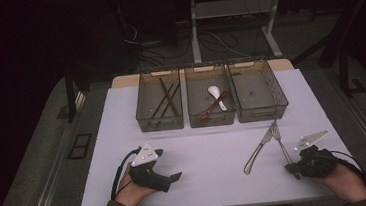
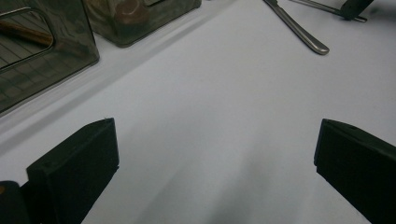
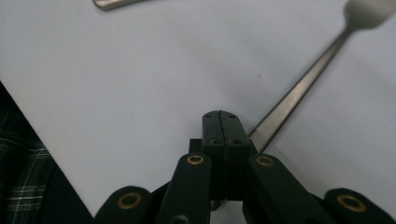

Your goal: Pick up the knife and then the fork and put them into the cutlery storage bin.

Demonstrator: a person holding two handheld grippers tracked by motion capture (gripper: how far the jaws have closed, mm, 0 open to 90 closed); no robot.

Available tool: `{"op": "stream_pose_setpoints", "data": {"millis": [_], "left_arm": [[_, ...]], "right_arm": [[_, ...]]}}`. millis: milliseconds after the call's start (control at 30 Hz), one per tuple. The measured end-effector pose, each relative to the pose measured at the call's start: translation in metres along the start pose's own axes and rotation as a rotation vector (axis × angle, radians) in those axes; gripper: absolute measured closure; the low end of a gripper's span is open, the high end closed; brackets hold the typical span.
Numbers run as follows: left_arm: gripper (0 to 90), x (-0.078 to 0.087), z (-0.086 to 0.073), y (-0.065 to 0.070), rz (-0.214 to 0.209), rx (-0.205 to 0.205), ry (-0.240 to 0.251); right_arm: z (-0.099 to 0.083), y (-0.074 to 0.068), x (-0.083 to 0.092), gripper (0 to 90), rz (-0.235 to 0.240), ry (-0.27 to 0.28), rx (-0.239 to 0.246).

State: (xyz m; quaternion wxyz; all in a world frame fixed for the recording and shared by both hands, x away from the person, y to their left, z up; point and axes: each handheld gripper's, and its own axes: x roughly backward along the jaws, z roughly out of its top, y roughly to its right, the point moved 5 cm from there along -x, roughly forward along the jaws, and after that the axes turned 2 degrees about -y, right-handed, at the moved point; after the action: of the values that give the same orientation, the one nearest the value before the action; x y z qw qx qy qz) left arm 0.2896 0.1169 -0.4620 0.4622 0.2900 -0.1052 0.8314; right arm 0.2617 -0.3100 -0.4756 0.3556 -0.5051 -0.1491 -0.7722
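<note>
Grips the right tool (image 3: 219, 116) with jaws pressed flat together, at the near right edge of the desk (image 1: 213, 180). Meets the fork (image 3: 303, 88) at its handle end, tines away toward the bins; cannot tell whether pinched or just alongside. Lies flat on the desk, crossing the knife (image 1: 258, 149) near the tips. Holds the left tool (image 1: 176, 176) at the near left, jaws spread wide over bare desk. Leaves dark chopsticks (image 1: 163, 102) in the left bin (image 1: 145, 122) and a white spoon (image 1: 213, 93) in the middle bin (image 1: 212, 122).
</note>
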Motion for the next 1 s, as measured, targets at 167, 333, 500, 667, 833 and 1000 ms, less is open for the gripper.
{"op": "stream_pose_setpoints", "data": {"millis": [167, 333, 500, 667, 833, 1000], "left_arm": [[0.0, 0.001, 0.0, -0.001, 0.001, 0.001, 0.002], [0.0, 0.002, 0.0, -0.003, 0.006, 0.005, 0.006], [0.0, 0.003, 0.0, -0.004, 0.008, 0.005, 0.007], [0.0, 0.003, 0.0, -0.005, 0.009, 0.002, 0.005], [0.0, 0.002, 0.0, -0.005, 0.003, -0.003, 0.0], [0.0, 0.0, 0.001, -0.004, -0.001, 0.0, 0.007]], "right_arm": [[-0.007, 0.012, 0.005, 89.6, -0.027, -0.005, -0.026], [-0.011, 0.025, 0.01, 89.6, -0.074, -0.019, -0.049], [-0.015, 0.04, 0.015, 89.6, -0.129, -0.03, -0.074], [-0.016, 0.044, 0.016, 89.5, -0.121, -0.031, -0.082], [-0.005, 0.045, 0.027, 79.6, -0.113, 0.017, -0.102], [0.013, 0.049, 0.03, 72.8, -0.14, 0.005, -0.106]]}}
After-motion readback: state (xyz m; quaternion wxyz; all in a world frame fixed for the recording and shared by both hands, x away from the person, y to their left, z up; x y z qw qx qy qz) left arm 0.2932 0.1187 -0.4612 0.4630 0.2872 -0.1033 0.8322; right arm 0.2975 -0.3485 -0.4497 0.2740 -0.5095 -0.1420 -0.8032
